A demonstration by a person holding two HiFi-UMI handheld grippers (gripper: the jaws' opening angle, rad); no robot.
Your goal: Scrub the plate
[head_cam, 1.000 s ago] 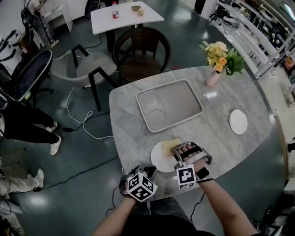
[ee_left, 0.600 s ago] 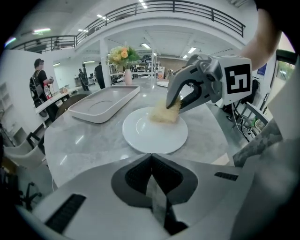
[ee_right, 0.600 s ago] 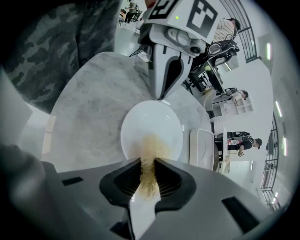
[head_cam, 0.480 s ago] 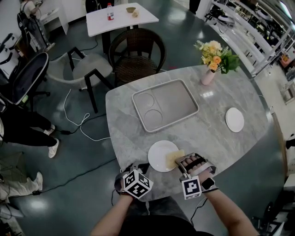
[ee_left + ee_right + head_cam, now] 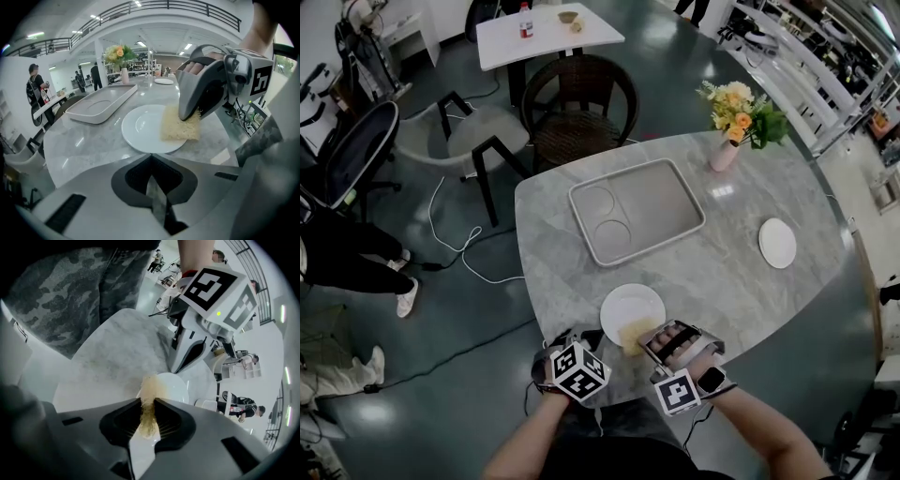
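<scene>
Plate (image 5: 630, 307) sits at near edge of table (image 5: 750, 281), near of the tray (image 5: 637, 211). Right gripper (image 5: 148, 405) jaws clamped on yellow sponge (image 5: 180, 124). Sponge lies flat on plate's near-right rim, part of it hanging over onto the table. Left gripper (image 5: 152, 161) jaws pressed together, nothing between them. It sits at the table's near edge, just near-left of the plate, pointing at it, not touching it. Tray is mid table with two round wells at its left end. Small plate (image 5: 777, 244) far right, well apart from the grippers. Vase (image 5: 719, 153) with flowers at far right of table. Chair (image 5: 581, 103) beyond table's far edge.
</scene>
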